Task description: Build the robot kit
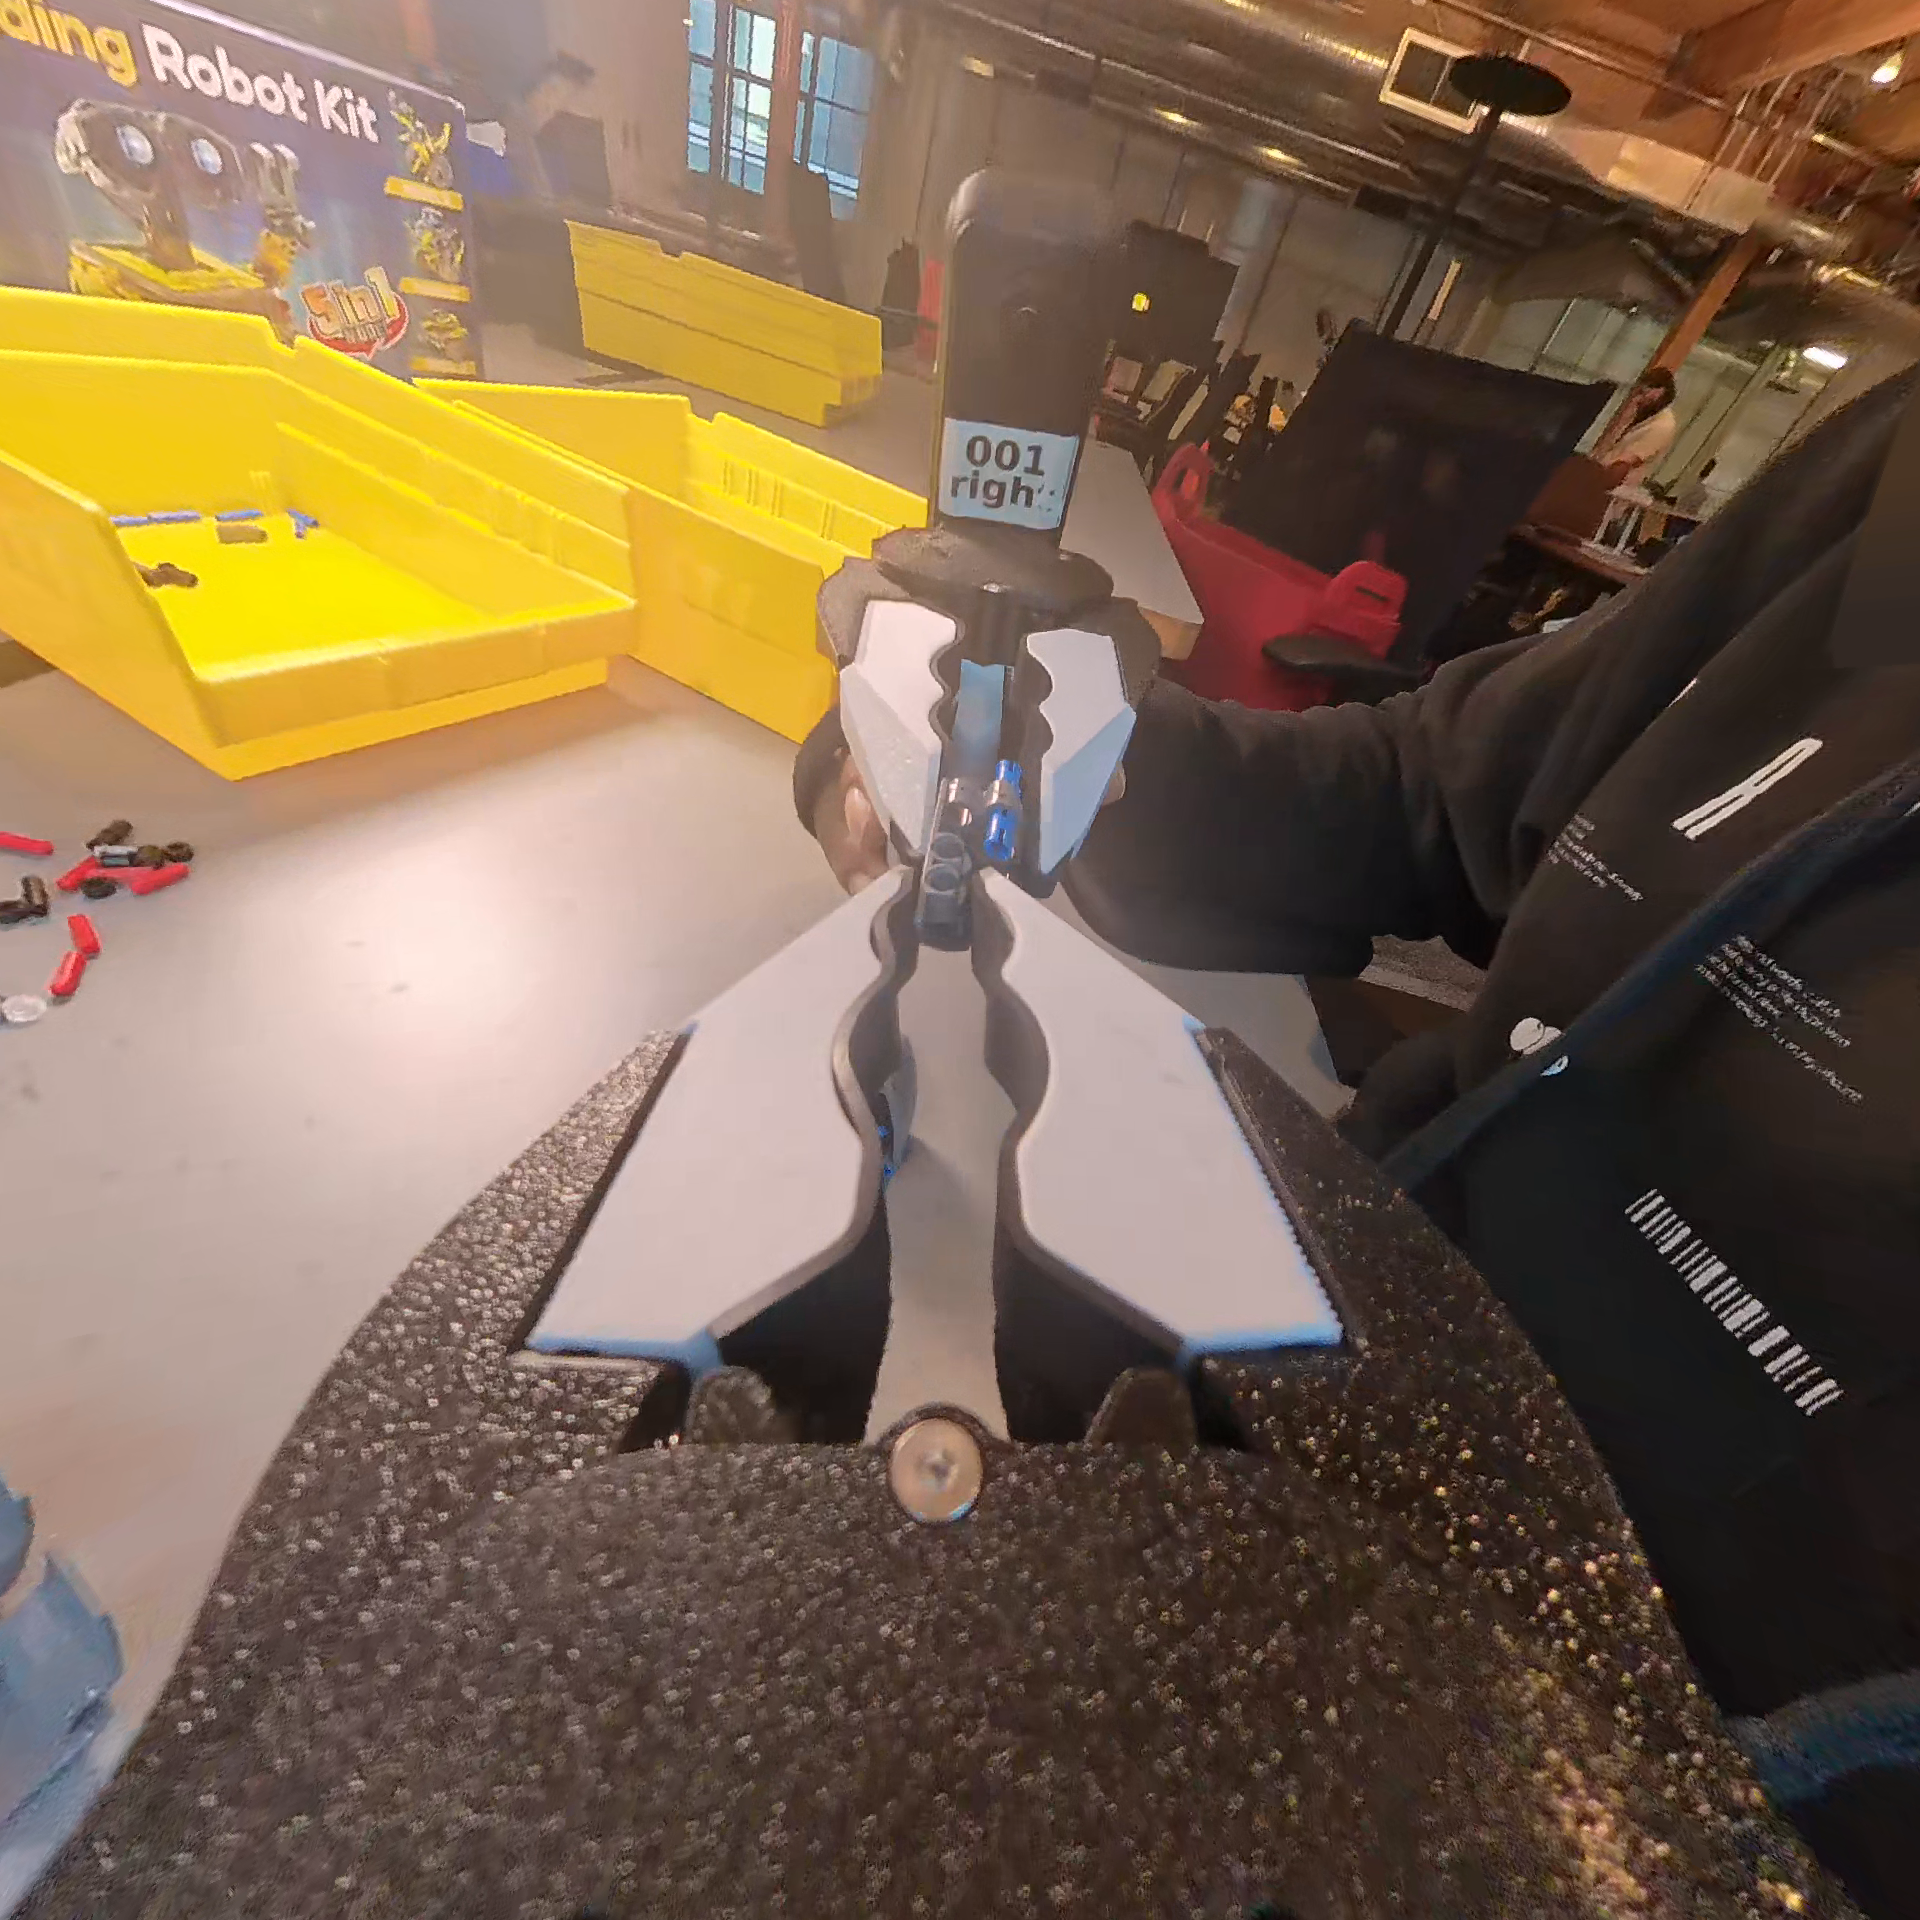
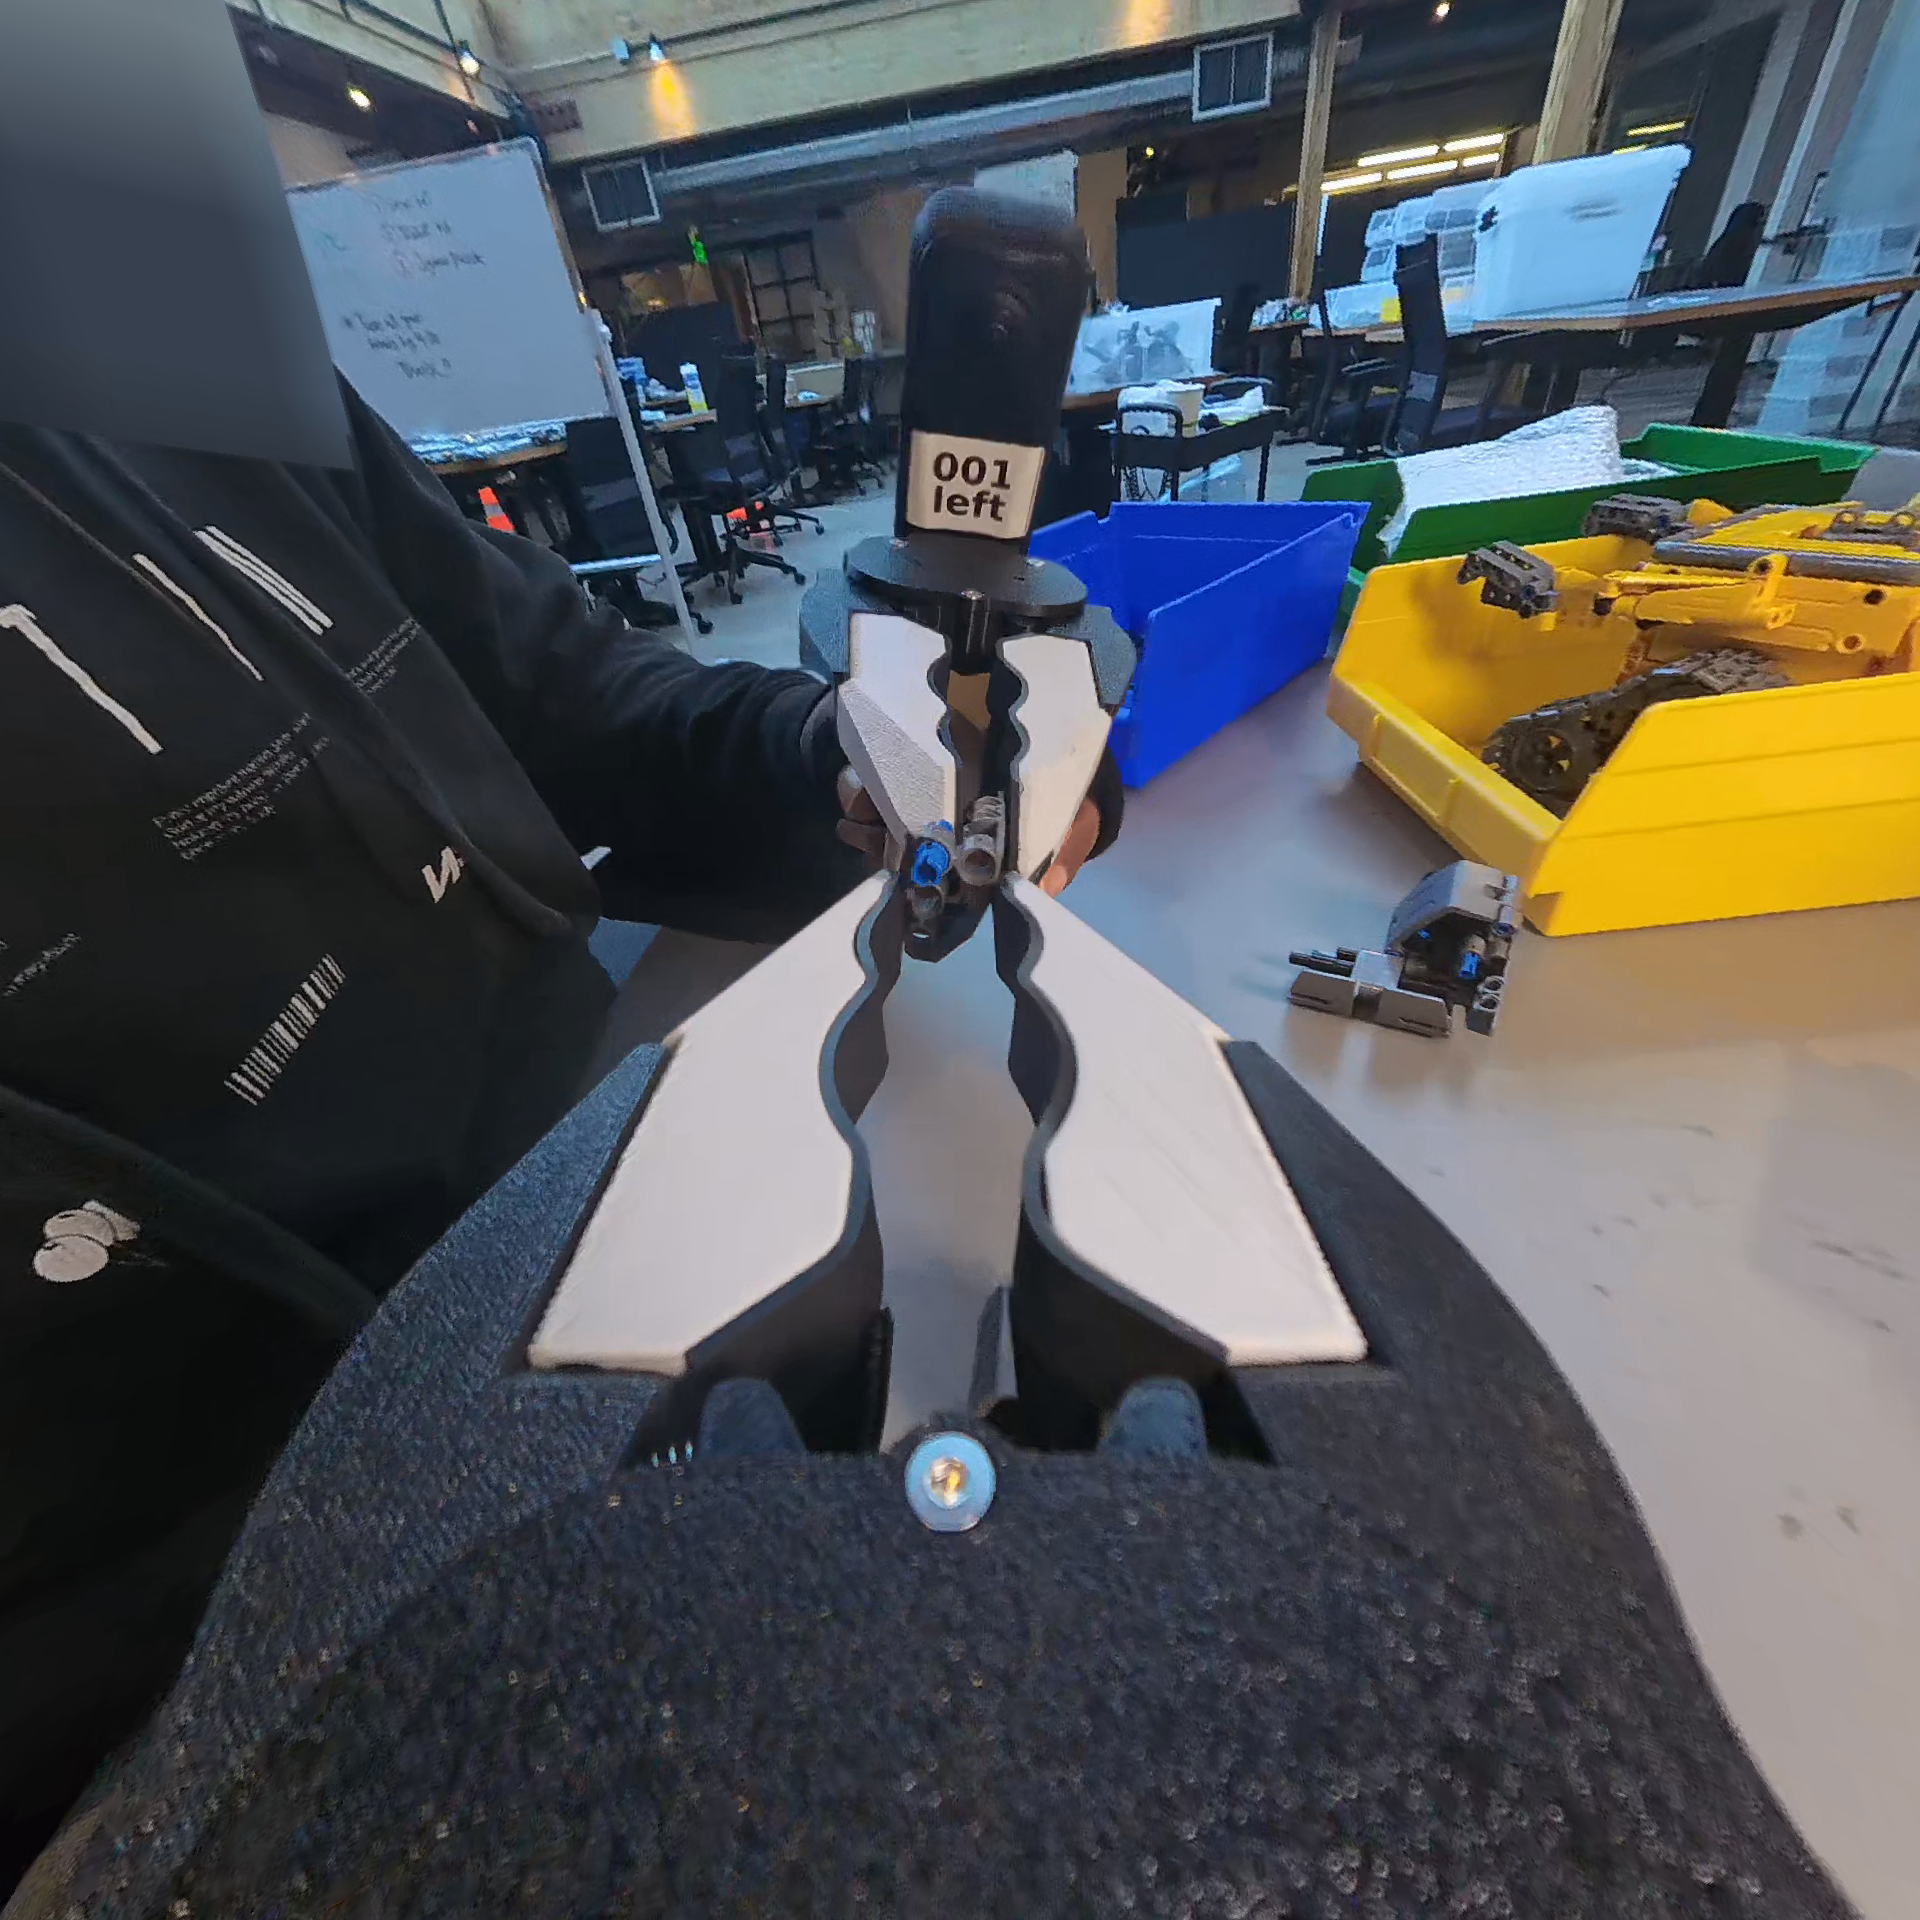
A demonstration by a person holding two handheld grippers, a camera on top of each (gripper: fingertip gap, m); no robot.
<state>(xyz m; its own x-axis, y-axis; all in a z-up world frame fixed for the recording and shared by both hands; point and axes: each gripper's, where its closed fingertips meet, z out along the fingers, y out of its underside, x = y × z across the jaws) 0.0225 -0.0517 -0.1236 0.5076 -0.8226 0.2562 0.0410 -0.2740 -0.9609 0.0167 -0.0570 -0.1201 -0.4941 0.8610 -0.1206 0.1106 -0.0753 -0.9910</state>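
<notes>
Up off the table, mid-view: both claws tip to tip, joined by one small toy build.
L claw (image 1: 943,909): tips pinching a dark beam pc (image 1: 943,894); also seen at 12 o'clock in R wrist view (image 2: 951,883).
R claw (image 2: 940,914): tips nipped on same little build from other side; in L wrist view at 12 o'clock (image 1: 977,821).
Small build: dark beam w/ round holes, grey bit, blue pin (image 1: 1003,805); blue pin in R view (image 2: 928,860). Held in air betw. the 2 claws, over grey table (image 1: 364,1039).
Person: black sleeve (image 1: 1299,821) reaching in from 3 o'clock, hand (image 1: 852,821) round R claw handle.
Yellow bins (image 1: 343,623): at 10 o'clock, L view, open fronts, few small dark + blue bits inside nearest one.
Loose bits (image 1: 94,883): red pins and dark pcs on table at 9 o'clock, L view.
Kit box (image 1: 239,177): blue, standing behind yellow bins, 11 o'clock.
Grey toy chunk (image 2: 1413,961): on table at 3 o'clock, R view, well apart from claws.
Yellow bin w/ toy (image 2: 1662,810): at 2 o'clock, R view; yellow + black tracked model (image 2: 1662,644) inside.
Blue bin (image 2: 1216,613): at 1 o'clock, beside yellow one; green bin (image 2: 1558,488) behind.
Whiteboard (image 2: 447,291): at 11 o'clock, far back.
</notes>
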